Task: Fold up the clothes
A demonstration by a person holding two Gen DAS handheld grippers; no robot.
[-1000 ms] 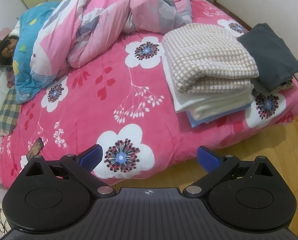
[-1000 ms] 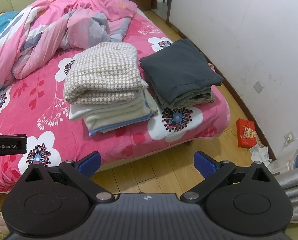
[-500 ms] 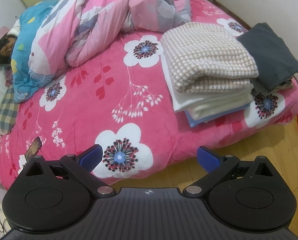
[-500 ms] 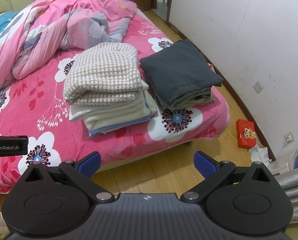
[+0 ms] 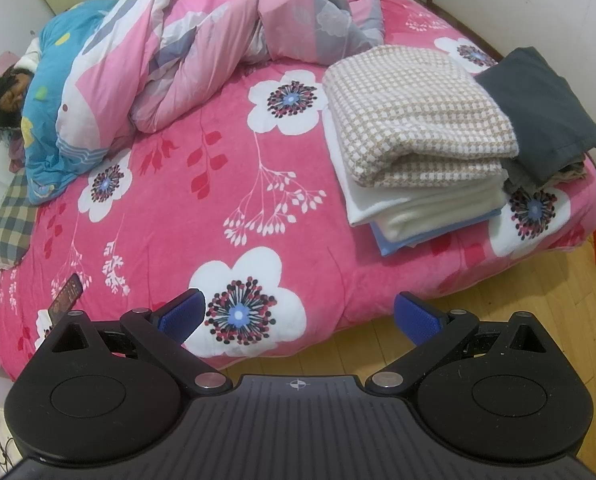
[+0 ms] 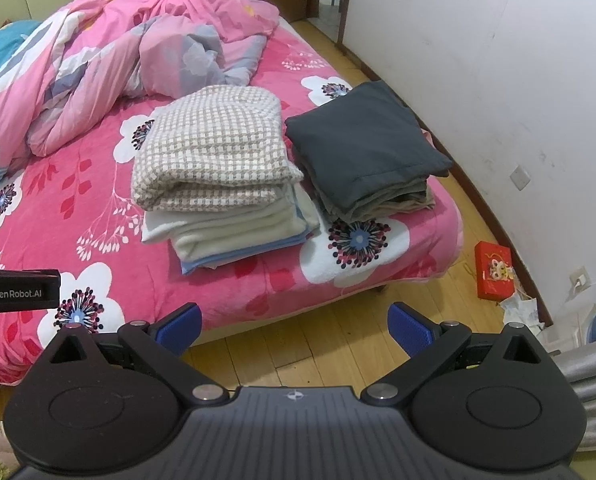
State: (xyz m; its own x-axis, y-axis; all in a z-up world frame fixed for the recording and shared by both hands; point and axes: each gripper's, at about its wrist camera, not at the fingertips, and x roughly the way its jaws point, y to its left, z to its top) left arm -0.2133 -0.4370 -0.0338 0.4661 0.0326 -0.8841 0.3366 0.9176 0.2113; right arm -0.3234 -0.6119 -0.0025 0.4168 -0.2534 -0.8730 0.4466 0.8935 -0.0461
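Note:
Two folded stacks lie on the pink flowered bed near its foot corner. One has a beige checked cloth on top of white and blue pieces. Beside it sits a dark grey stack. My left gripper hangs open over the bed's near edge, empty. Over the wooden floor in front of the bed, my right gripper is open and holds nothing. The left gripper's body shows at the left edge of the right wrist view.
A rumpled pink quilt covers the bed's far half. A person lies under a blue cover at the head. A phone rests near the bed edge. A red box and paper litter lie by the white wall.
The left wrist view has shifted slightly, drifting left over the bed. The right gripper has barely moved. Both stay open.

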